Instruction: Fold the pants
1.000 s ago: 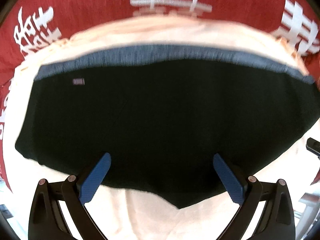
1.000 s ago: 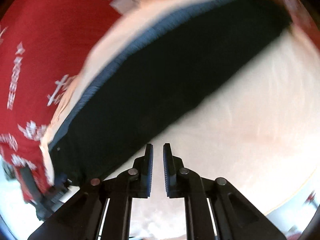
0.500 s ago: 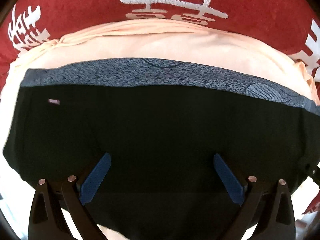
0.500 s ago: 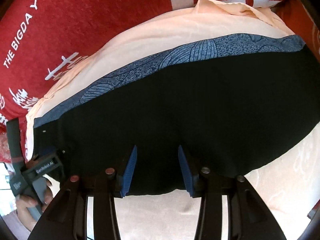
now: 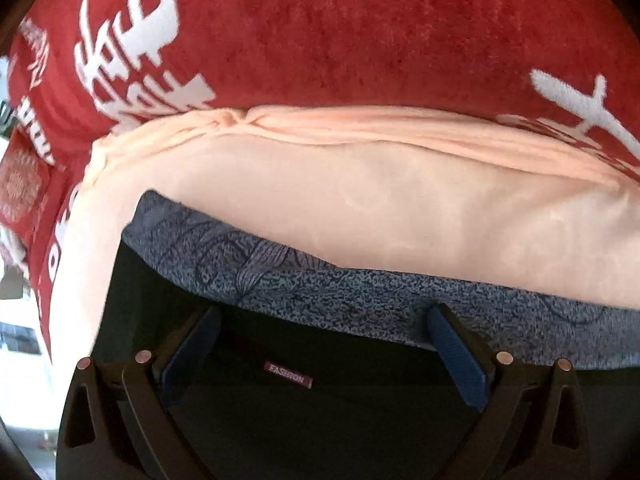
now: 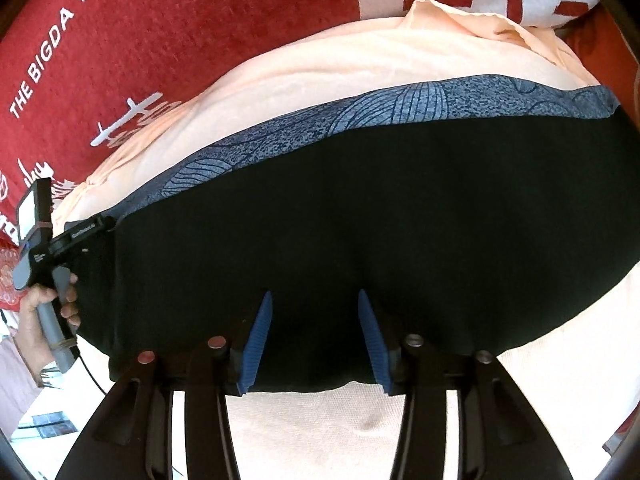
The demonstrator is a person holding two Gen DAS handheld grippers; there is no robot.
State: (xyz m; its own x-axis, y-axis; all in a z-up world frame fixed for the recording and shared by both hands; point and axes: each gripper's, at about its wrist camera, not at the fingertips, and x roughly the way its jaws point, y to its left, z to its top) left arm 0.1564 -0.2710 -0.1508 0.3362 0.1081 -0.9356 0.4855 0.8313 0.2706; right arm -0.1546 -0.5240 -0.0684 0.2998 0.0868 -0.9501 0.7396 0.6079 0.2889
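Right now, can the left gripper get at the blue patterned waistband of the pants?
Probably yes. The left gripper is open over the black pants, its fingertips already at the lower edge of the waistband. Nothing lies between them, and the right gripper is over the opposite edge, out of the way.

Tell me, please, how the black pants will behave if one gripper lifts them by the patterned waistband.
The black pants lie flat on the peach sheet, so they are probably floppy and would hang and sag. The patterned waistband looks thicker, likely a firmer hold. The left gripper is open above it, so nothing is gripped yet.
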